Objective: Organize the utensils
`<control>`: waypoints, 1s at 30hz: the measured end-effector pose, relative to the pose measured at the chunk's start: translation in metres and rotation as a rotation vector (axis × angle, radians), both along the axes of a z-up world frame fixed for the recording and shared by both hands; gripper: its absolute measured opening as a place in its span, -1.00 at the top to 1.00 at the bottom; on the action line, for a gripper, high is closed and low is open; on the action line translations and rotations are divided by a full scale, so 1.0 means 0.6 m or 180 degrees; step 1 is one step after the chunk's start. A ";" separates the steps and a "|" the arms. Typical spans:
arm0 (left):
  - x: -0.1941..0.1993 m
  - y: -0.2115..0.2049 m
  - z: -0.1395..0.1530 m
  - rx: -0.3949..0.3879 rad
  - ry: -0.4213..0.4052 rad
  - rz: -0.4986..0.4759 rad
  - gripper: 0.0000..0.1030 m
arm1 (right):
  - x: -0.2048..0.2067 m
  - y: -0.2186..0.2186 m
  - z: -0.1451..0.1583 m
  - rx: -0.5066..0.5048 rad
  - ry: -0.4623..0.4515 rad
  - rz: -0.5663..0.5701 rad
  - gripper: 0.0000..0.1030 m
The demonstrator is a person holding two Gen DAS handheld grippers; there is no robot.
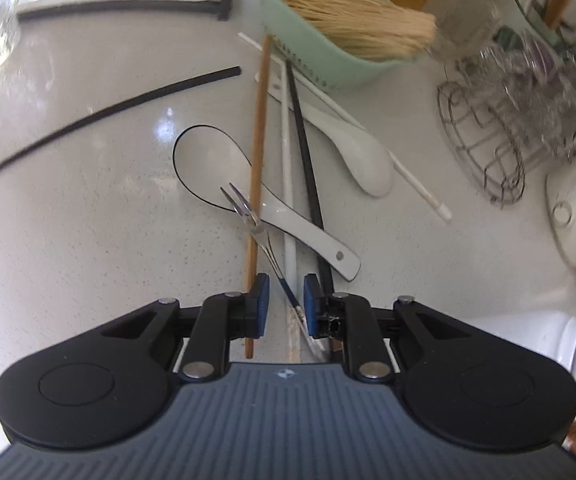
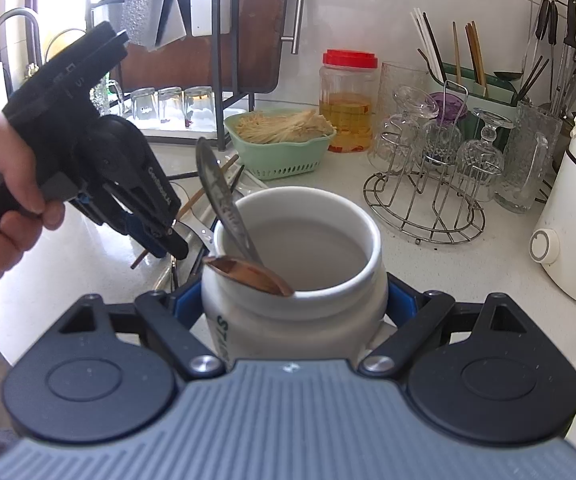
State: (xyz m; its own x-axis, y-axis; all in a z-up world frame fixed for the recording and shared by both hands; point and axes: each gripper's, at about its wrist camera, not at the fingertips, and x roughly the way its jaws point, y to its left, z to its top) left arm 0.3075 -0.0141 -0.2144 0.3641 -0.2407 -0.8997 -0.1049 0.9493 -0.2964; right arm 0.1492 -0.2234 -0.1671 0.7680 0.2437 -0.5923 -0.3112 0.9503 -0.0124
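1. On the counter [image 1: 68, 220], pale and speckled, plenty of clutter: green basket [image 1: 327, 68] of straw-looking stuff up top, wire glass rack [image 1: 487, 140] off to one side.
2. Over in the right wrist view: right tongs [image 2: 291, 304] spread wide and clamped on both sides of a white jar [image 2: 288, 332], keeping it steady. Already holding a metal spoon [image 2: 216, 188] and a wooden spoon [image 2: 248, 276], both leaning on the rim nearest the other hand.
3. Just beside that jar in the same view: a hand [image 2: 4, 184] with the left tongs [image 2: 174, 244], angled steeply down at the loose pile.
4. Pile itself: black-rimmed spoon [image 1: 212, 160], plain white spoon [image 1: 363, 160], then wooden chopstick [image 1: 258, 140], white chopstick [image 1: 288, 160] and black chopstick [image 1: 305, 152], all crisscrossed and touching.
5. Smallest, and the one that matters: little metal fork [image 1: 248, 216], over the black-rimmed spoon's handle and the wooden chopstick. Prongs pointing away from the left tongs, thin handle running back toward them and passing right between the pads.
6. Left tongs narrowed to a small gap but not visibly pinching. Handle hugging the pad on the picture's right, bare gap on the other side. So: open around the fork, not gripping. Can't tell if resting or lifted a bit.
7. Guessing next up: squeeze across that handle, lift, carry to the jar. Handle slightly diagonal to the tongs, so might twist or slip. Left hand clearly nearer; right busy with the jar.
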 end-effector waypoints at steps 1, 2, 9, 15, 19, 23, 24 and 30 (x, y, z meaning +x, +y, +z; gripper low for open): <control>0.001 0.003 -0.001 -0.0021 -0.0008 0.0037 0.59 | 0.000 0.000 0.000 0.0000 -0.0001 0.0001 -0.77; 0.002 0.005 0.000 -0.0026 -0.0024 0.0072 0.59 | 0.000 0.000 0.000 0.0001 -0.0003 0.0004 -0.77; 0.011 0.021 -0.003 -0.0108 -0.0107 0.0342 0.59 | 0.000 0.000 0.000 0.0001 -0.0004 0.0012 -0.77; 0.012 0.020 0.002 -0.0006 -0.0189 0.0403 0.86 | 0.000 -0.001 0.000 0.0002 -0.0004 0.0011 -0.77; 0.008 0.014 0.005 0.0041 -0.0254 0.0318 0.92 | 0.000 -0.001 0.000 0.0002 -0.0003 0.0011 -0.77; 0.000 0.010 0.015 0.0048 -0.0339 0.0273 0.96 | 0.001 -0.001 0.000 -0.0001 -0.0005 0.0009 -0.77; -0.002 0.010 0.018 0.0040 -0.0356 0.0262 0.97 | 0.001 -0.002 -0.001 0.0000 -0.0004 0.0010 -0.77; -0.017 0.001 0.043 0.0031 -0.0503 0.0195 0.98 | 0.003 0.000 0.000 0.0002 0.0014 -0.0009 -0.77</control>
